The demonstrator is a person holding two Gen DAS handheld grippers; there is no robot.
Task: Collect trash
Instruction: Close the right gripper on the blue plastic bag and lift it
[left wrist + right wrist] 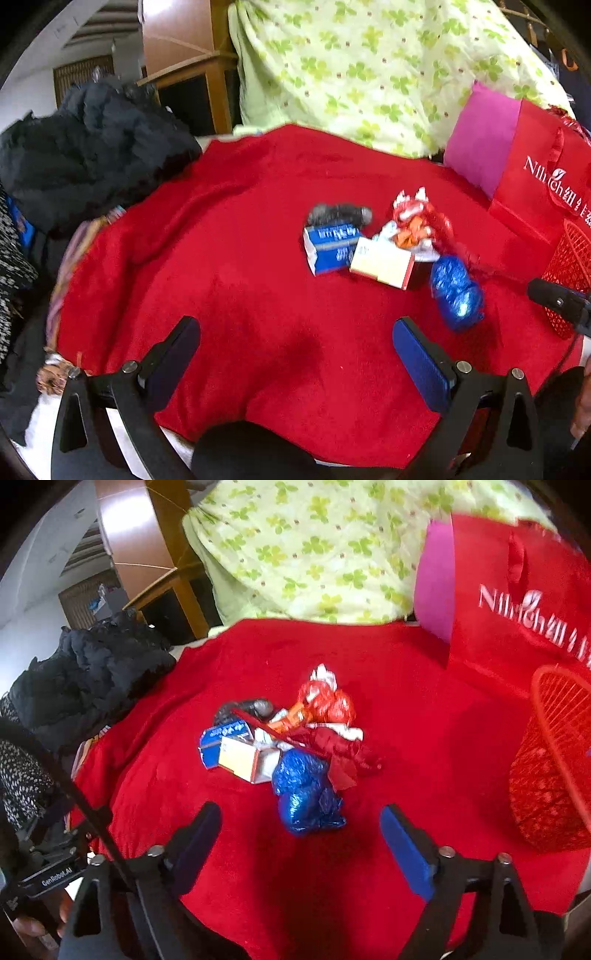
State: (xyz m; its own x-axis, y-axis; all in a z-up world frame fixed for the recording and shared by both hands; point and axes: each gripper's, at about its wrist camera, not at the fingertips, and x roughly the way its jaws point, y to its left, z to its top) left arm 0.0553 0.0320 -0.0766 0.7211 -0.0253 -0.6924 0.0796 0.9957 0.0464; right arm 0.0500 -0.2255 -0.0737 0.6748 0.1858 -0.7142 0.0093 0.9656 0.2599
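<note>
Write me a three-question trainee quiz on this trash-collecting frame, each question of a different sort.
1. True or false: the right gripper is shut on the blue crumpled wrapper.
2. Multiple choice: the red mesh basket stands (A) left of the trash pile, (B) right of it, (C) on top of it.
3. Fill in: the yellow-and-white box lies against the ____ box on the red blanket.

Key: 1 false, both the right and the left gripper are open and hold nothing; 2 B; 3 blue.
</note>
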